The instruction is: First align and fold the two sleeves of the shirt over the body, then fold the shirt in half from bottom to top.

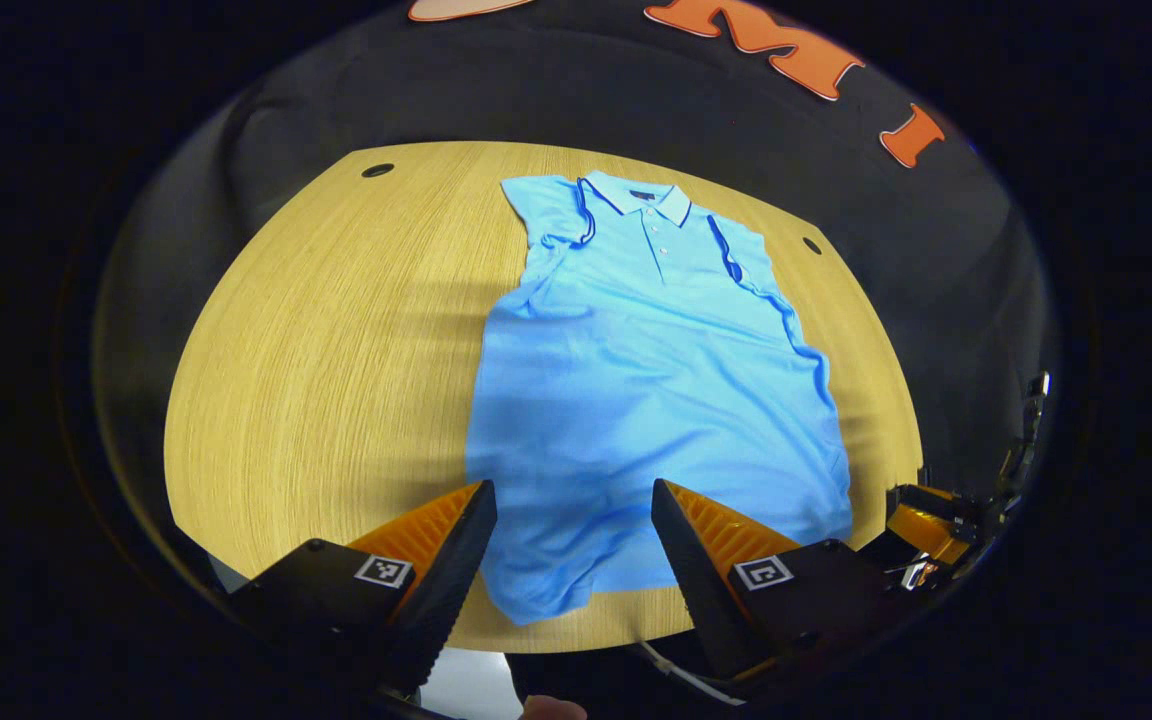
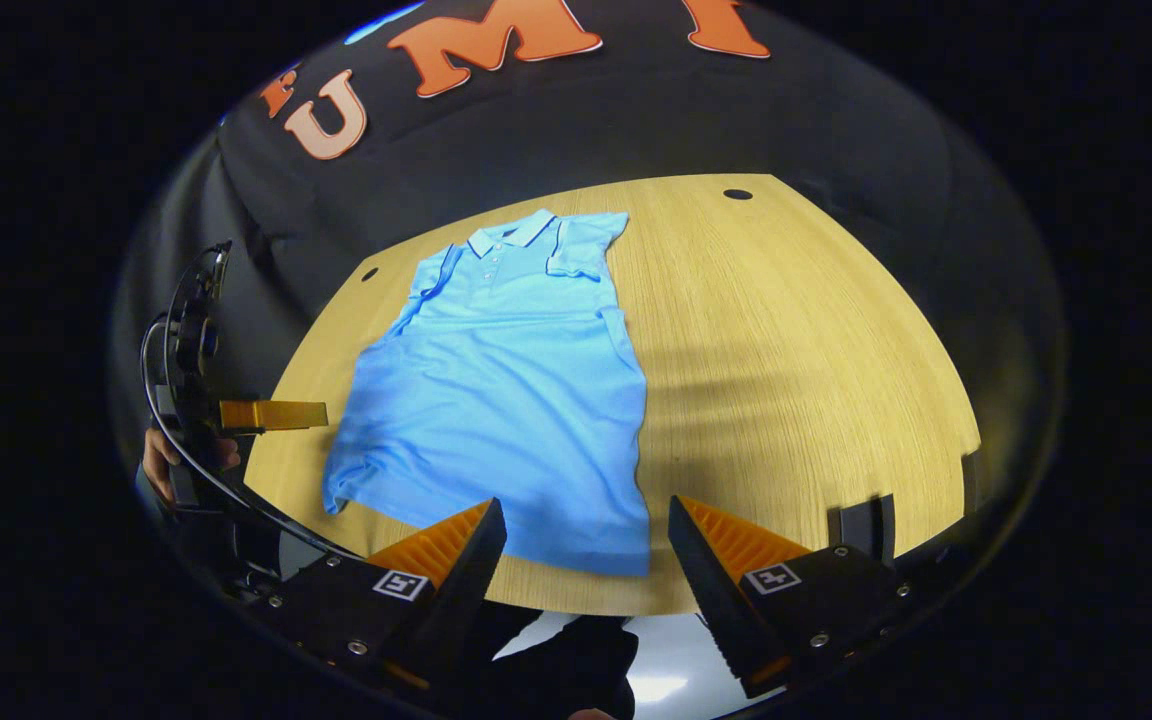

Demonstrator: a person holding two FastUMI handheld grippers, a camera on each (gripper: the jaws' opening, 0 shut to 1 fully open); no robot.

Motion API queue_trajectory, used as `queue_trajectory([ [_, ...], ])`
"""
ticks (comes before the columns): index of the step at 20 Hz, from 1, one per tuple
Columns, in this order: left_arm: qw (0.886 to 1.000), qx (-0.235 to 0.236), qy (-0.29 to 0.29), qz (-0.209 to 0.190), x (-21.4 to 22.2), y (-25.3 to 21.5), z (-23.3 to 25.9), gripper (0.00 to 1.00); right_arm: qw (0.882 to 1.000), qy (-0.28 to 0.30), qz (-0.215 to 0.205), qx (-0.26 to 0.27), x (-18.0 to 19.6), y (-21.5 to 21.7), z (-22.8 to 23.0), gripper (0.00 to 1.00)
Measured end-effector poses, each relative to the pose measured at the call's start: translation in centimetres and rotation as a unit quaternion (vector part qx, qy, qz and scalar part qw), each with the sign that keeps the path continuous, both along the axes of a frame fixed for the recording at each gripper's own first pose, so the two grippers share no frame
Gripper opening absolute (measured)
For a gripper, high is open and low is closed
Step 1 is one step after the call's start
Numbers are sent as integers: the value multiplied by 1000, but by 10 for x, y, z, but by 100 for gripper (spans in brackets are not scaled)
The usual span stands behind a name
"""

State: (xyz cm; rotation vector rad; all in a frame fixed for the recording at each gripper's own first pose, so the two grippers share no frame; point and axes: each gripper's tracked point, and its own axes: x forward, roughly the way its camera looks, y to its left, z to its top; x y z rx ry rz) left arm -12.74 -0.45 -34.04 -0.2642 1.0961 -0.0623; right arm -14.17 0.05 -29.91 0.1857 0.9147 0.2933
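A light blue polo shirt (image 1: 646, 380) lies flat on the wooden table (image 1: 336, 350), collar at the far end, hem near the front edge. Both short sleeves lie folded in over the chest. In the left gripper view my left gripper (image 1: 573, 500) is open above the hem at the shirt's near left part. In the right gripper view the same shirt (image 2: 506, 400) lies left of centre, and my right gripper (image 2: 586, 518) is open over the hem's near right corner. The left gripper (image 2: 271, 414) also appears at the far left there, held by a hand (image 2: 161, 460).
The table (image 2: 796, 380) has bare wood to either side of the shirt and round cable holes (image 1: 377, 170) (image 2: 737, 194) near its far corners. The black cloth wall stands behind it. The right gripper (image 1: 926, 520) appears at the right rim of the left gripper view.
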Motion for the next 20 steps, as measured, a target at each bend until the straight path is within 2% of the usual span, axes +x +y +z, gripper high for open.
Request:
queue_trajectory([
  [5, 1000, 0, 12, 4, -44, -7, -26, 100, 1000, 13, 20, -13, -16, 6, -27, 99],
  [13, 1000, 17, -7, 2, -73, -4, -48, 100, 999, 17, 28, -37, -21, 8, -62, 99],
  [18, 996, 70, -47, -13, -76, -2, -62, 98, 999, 11, 23, -39, -20, 5, -68, 98],
  [20, 991, 113, -58, -37, -76, 1, -70, 98, 998, -3, 18, -59, -17, -1, -71, 95],
])
